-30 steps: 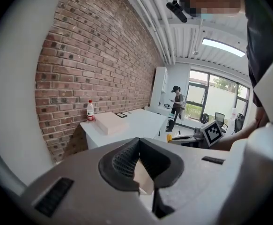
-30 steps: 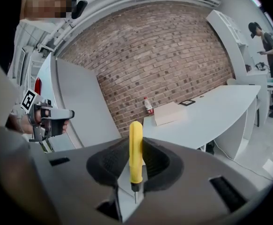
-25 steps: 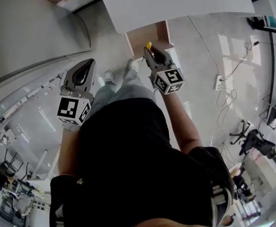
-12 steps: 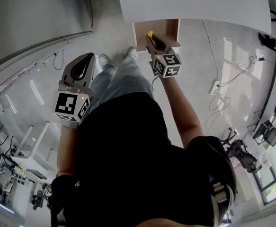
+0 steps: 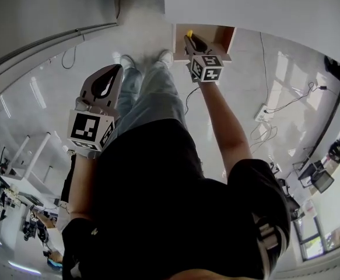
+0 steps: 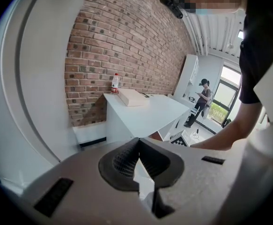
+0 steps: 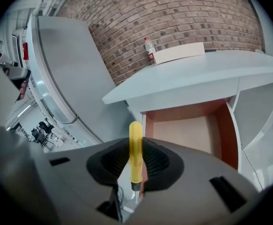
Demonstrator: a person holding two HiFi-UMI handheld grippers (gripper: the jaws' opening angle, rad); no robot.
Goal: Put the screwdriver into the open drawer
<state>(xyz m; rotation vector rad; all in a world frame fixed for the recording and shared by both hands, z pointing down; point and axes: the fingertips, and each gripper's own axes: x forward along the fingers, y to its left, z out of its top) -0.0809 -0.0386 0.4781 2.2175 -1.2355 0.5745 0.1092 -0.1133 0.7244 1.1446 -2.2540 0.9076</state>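
The left gripper [image 6: 137, 146], jaws pressed together on nothing, hangs beside the person's left leg, while the right gripper [image 7: 136, 159] pinches the screwdriver [image 7: 135, 153] between its jaws, yellow handle poking beyond them, arm stretched down toward the open drawer [image 7: 188, 132] under the white bench [image 7: 197, 74].

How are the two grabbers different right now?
The right gripper pinches a yellow screwdriver; the left gripper is shut on nothing. The right gripper is at the open drawer; the left gripper is off to the side. Both are grey, with two jaws.
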